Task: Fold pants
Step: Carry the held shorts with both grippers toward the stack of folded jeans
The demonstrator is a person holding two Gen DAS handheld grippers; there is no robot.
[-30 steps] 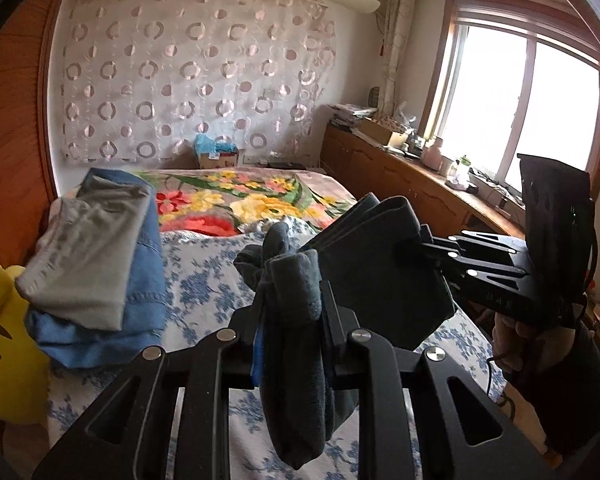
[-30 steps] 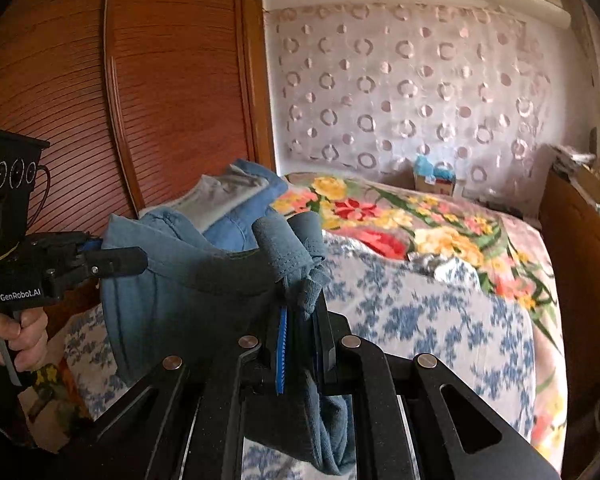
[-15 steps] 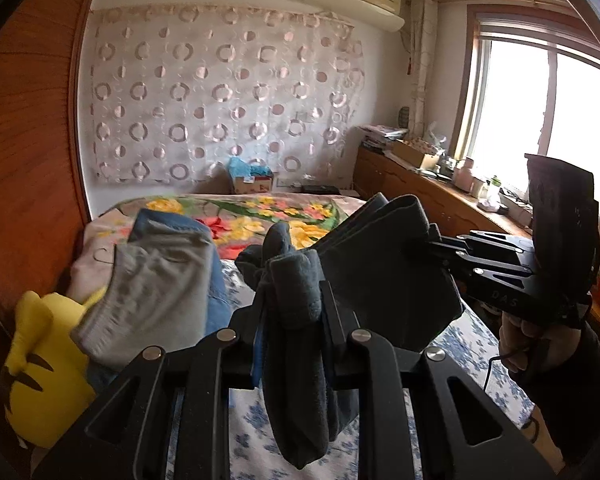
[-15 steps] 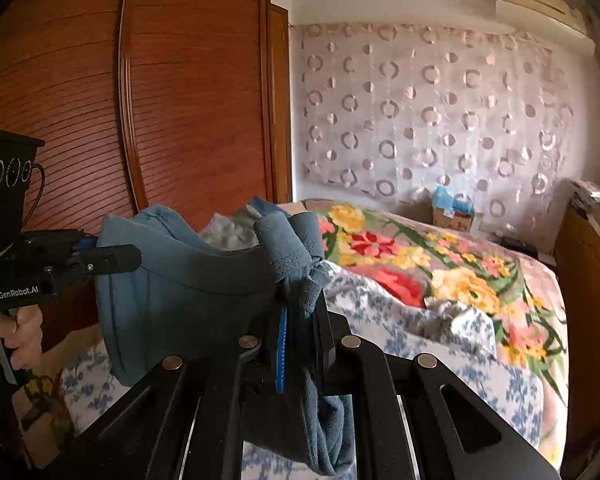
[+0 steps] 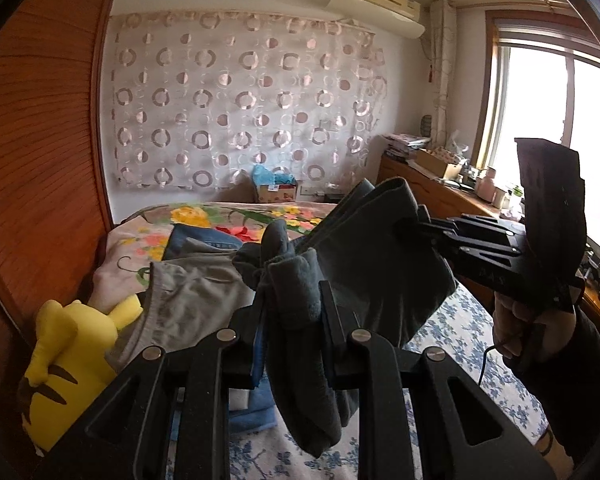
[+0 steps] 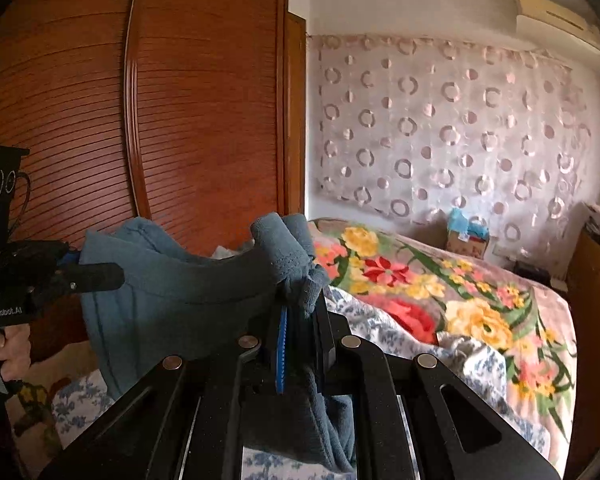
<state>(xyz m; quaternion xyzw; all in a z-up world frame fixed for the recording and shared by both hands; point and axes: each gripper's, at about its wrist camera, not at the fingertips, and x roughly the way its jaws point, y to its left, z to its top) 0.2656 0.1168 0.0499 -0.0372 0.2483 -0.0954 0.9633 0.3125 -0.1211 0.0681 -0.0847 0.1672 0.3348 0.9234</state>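
Observation:
Dark blue-grey pants (image 5: 380,256) hang in the air above the bed, stretched between both grippers. My left gripper (image 5: 290,304) is shut on one bunched end of the waistband. My right gripper (image 6: 302,312) is shut on the other end. In the left wrist view the right gripper (image 5: 408,226) grips the cloth at right. In the right wrist view the left gripper (image 6: 80,272) grips the pants (image 6: 188,292) at left. The lower part of the pants hangs out of sight behind the gripper bodies.
The bed (image 6: 384,332) has a blue-flowered sheet and a bright floral blanket (image 6: 440,292). Folded grey pants on jeans (image 5: 188,300) and a yellow plush toy (image 5: 68,364) lie at its left. A wooden wardrobe (image 6: 172,120) stands at left, a cabinet (image 5: 440,192) at right.
Both grippers have risen with the pants held between them. The bed and the folded pile sit lower in both views. The grips have not changed.

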